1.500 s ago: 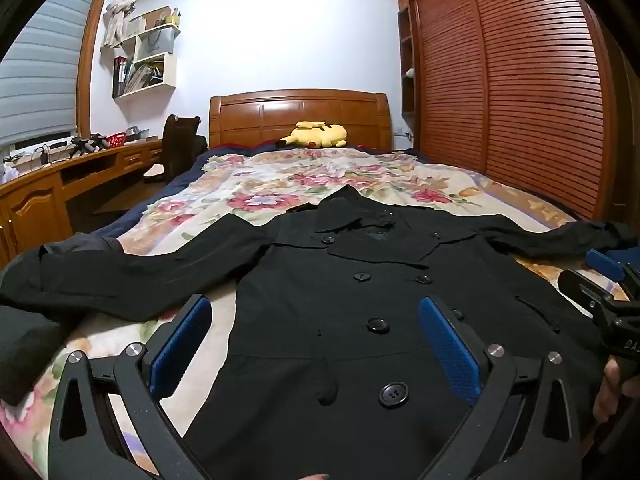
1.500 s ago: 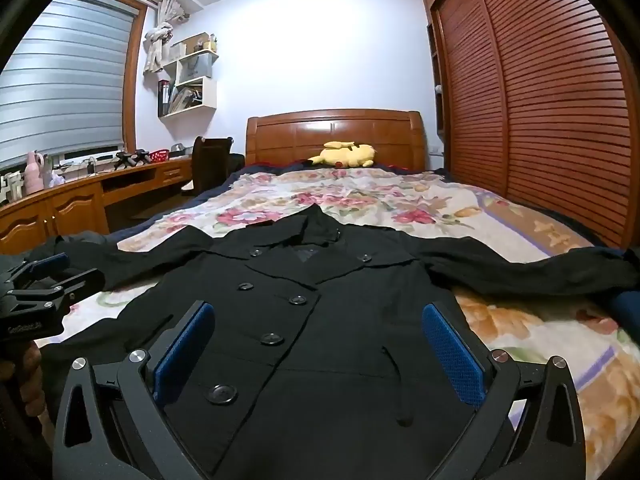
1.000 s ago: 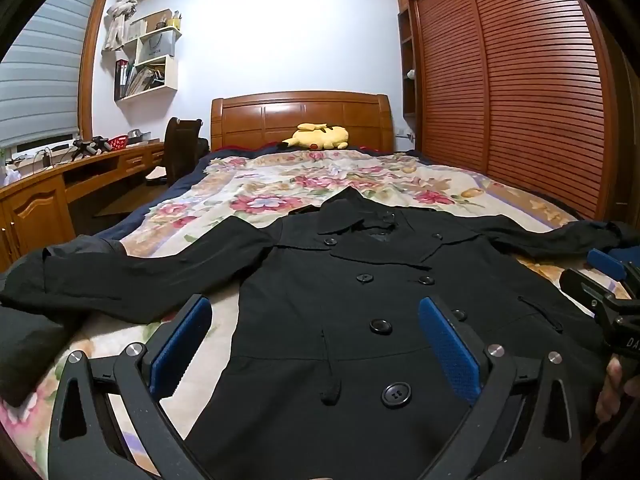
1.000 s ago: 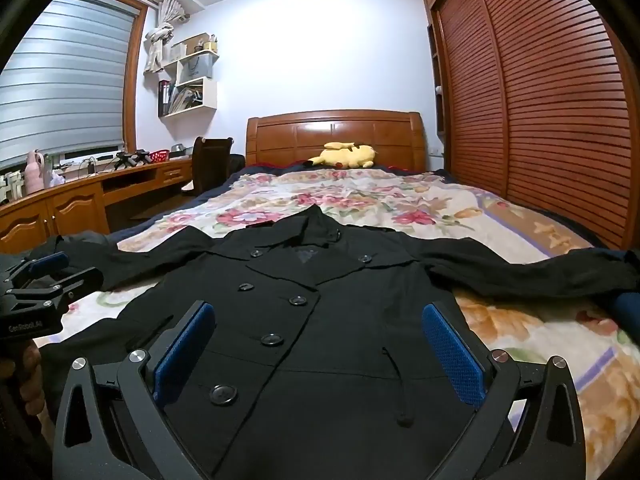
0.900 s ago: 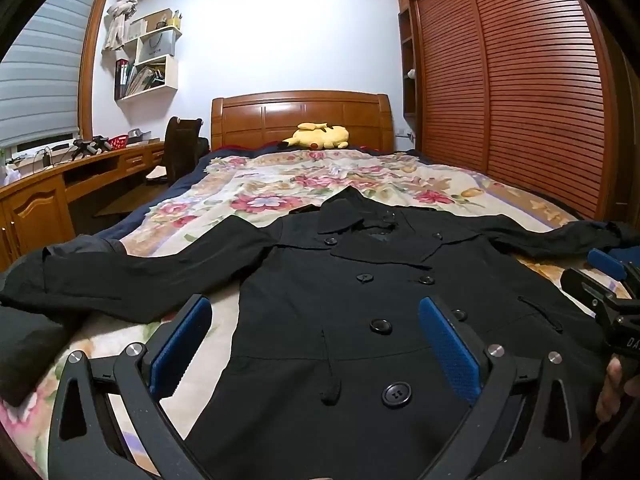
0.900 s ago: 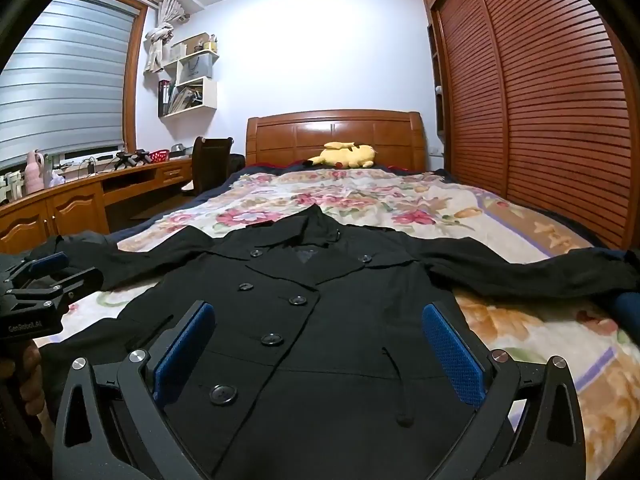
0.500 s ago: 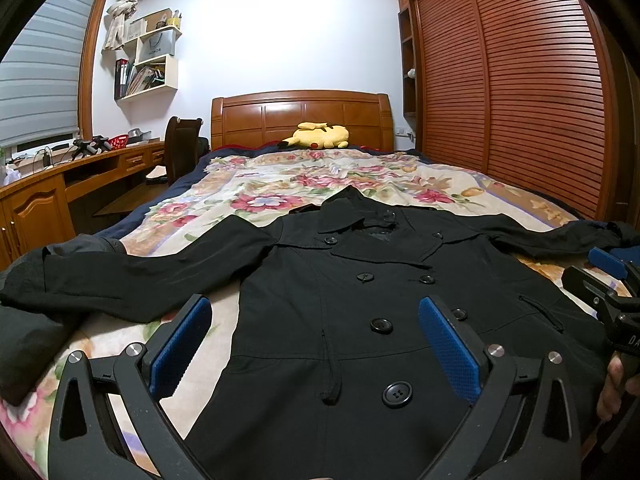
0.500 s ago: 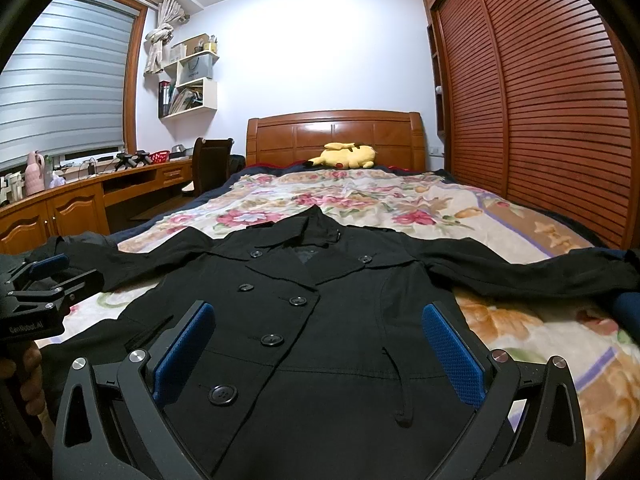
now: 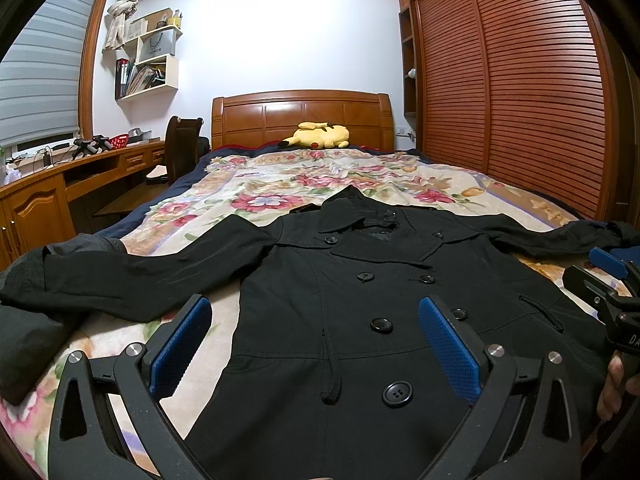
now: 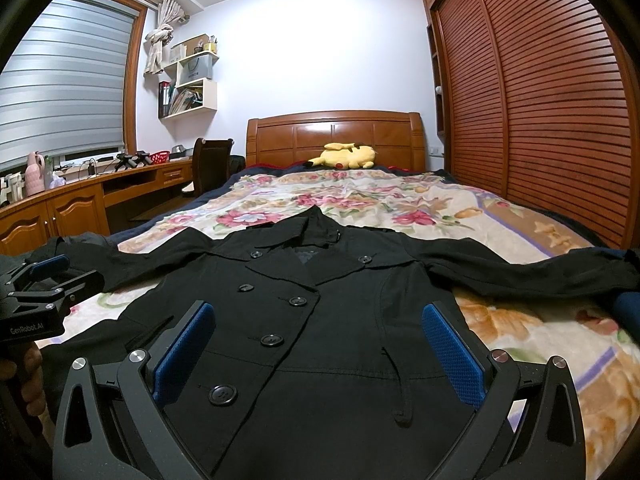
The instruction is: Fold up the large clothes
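1. Barely anything has changed over the last second and a half: the coat (image 9: 360,300) lies as it did, face up and buttoned on the bed (image 9: 280,184), collar toward the headboard, both sleeves spread out to the sides.
2. Both tools have kept hovering over the hem end; the left hand-held gripper (image 9: 316,344) and the right hand-held gripper (image 10: 318,354) each stand wide, with nothing between the blue pads.
3. That stillness suggests folding has not begun; no sleeve or side is turned in yet, so the first fold is likely still to be chosen.
4. The hem is cut off below both views, so how it lies cannot be told.
5. The left cuff (image 9: 24,280) bunches into a dark heap at the bed's edge, and the right cuff (image 10: 628,264) runs out near the frame edge; neither end is clear.
6. A plush (image 9: 320,134) sits by the headboard, well apart from the coat.
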Tool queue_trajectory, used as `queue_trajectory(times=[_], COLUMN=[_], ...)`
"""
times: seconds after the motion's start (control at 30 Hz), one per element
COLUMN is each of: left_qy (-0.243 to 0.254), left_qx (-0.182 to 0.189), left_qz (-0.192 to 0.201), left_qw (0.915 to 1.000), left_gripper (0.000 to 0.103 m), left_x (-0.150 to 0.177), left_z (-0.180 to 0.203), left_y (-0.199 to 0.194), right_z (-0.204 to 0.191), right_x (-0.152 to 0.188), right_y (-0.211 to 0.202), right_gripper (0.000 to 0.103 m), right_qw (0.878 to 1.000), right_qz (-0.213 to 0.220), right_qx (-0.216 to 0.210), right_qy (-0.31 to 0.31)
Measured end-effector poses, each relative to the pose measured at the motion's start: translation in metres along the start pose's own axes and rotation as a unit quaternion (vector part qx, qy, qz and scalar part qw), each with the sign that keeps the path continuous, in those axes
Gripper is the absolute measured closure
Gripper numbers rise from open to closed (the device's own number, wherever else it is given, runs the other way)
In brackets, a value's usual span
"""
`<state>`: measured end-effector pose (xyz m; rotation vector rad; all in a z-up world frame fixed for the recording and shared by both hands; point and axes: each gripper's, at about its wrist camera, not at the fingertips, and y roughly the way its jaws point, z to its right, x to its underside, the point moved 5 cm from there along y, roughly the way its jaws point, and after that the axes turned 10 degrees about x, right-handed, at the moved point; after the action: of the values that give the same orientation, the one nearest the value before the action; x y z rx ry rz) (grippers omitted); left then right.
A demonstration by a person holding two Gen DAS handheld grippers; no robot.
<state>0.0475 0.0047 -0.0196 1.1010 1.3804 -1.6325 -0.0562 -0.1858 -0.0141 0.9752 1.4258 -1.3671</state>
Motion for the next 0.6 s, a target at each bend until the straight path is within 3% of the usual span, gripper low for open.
queue_trajectory(times=[0.6], left_qy=[-0.001], left_qx=[0.0], left_qz=[0.0], left_qw=[1.0], left_gripper=[0.0], left_x=[-0.0001], left_z=[-0.0007], left_y=[0.0], right_z=[0.0003], right_x=[-0.0014], right_y=[0.0015], right_gripper=[0.0], right_qw=[1.0], right_qz=[0.001], right_qx=[0.001], right_qy=[-0.001])
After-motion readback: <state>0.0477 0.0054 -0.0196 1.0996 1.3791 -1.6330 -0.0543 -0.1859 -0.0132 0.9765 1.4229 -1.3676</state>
